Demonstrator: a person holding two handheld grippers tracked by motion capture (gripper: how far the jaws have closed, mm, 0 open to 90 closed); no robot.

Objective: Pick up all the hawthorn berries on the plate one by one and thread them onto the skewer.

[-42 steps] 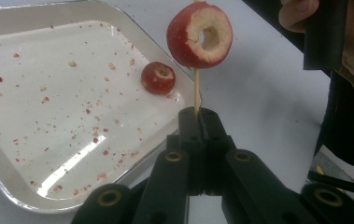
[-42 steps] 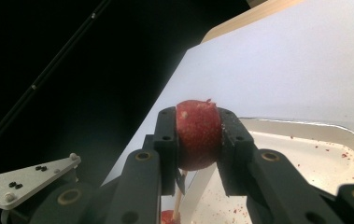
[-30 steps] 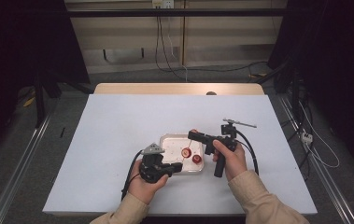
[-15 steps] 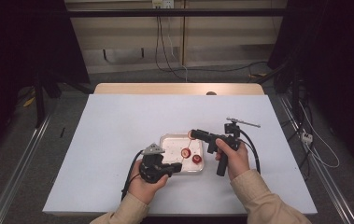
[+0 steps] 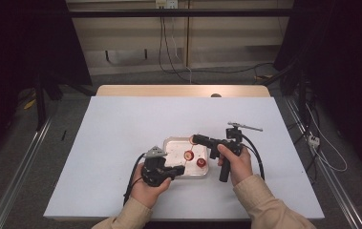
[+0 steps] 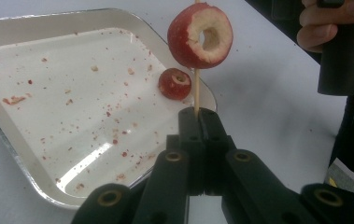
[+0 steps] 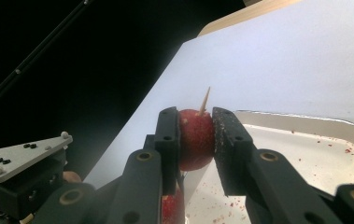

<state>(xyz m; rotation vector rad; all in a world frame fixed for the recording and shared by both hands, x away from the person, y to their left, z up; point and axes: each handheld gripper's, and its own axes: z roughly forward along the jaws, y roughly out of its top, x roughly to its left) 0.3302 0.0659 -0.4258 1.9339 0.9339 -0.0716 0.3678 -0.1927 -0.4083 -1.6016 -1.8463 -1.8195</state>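
A white counter [image 5: 121, 143] stands in a dark room, bearing a metal tray [image 6: 48, 154]. The left gripper [image 6: 196, 114] has jaws pressed on a skewer [image 6: 196, 91]; the right gripper [image 7: 196, 135] pinches the cored fruit [image 7: 196, 140] above the tray.

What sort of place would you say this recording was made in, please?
Probably a lab recording station, not a kitchen: a white table stands among dark curtains, with loose cables on the floor behind and metal rails alongside. On it sits one metal tray.
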